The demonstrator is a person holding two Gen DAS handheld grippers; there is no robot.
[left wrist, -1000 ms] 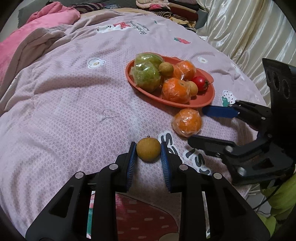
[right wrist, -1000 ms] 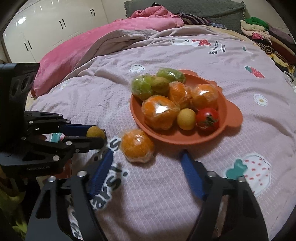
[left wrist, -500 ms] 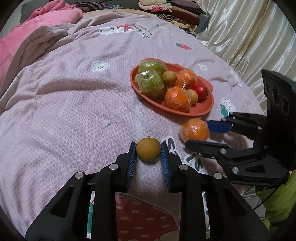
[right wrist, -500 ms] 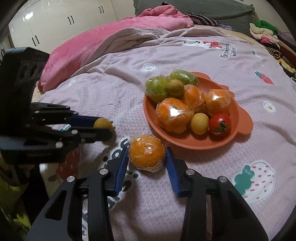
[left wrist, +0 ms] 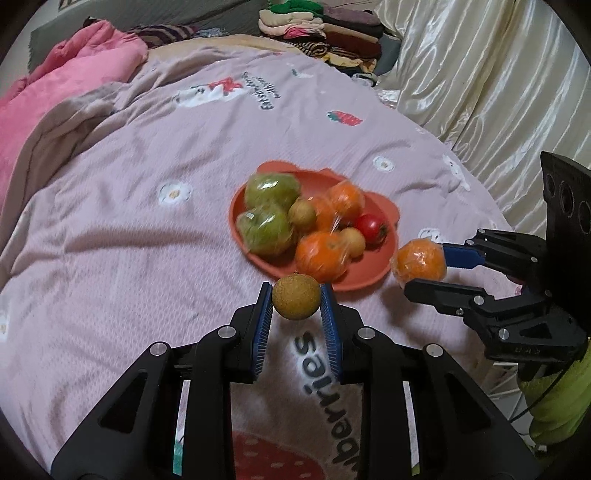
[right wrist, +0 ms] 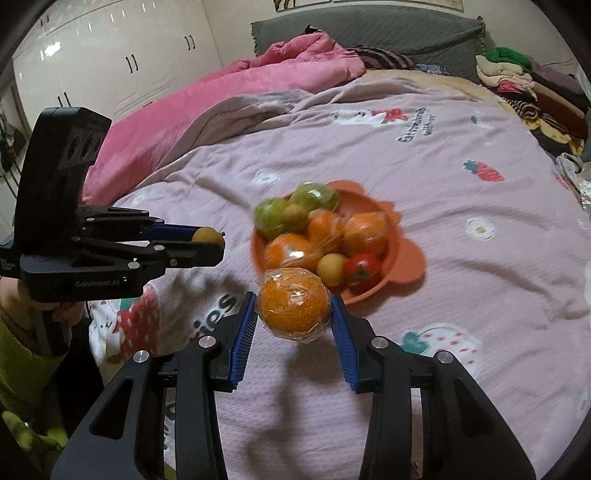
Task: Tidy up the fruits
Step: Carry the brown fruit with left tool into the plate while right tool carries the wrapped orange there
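Note:
My left gripper [left wrist: 296, 295] is shut on a small round brown fruit [left wrist: 296, 296], lifted above the bedspread just in front of the orange plate [left wrist: 384, 258]. My right gripper [right wrist: 293, 306] is shut on a plastic-wrapped orange [right wrist: 293, 304], also raised off the bed near the plate's [right wrist: 410, 258] front rim. The plate holds two wrapped green fruits [left wrist: 266, 210], several wrapped oranges [left wrist: 321, 254], small yellow-brown fruits and a red tomato [left wrist: 371, 227]. Each gripper shows in the other's view: the right gripper [left wrist: 421, 267] at right, the left gripper [right wrist: 208, 243] at left.
The plate rests on a pink-lilac bedspread [left wrist: 147, 258] printed with strawberries and flowers. A pink quilt [right wrist: 240, 88] is heaped at the far left, folded clothes [left wrist: 317, 26] are stacked at the far end, and a cream satin curtain [left wrist: 480, 74] runs along the right.
The right gripper closed on the wrapped orange and lifted it off the bed. The left gripper, still holding the brown fruit, rose too. Both moved toward the plate.

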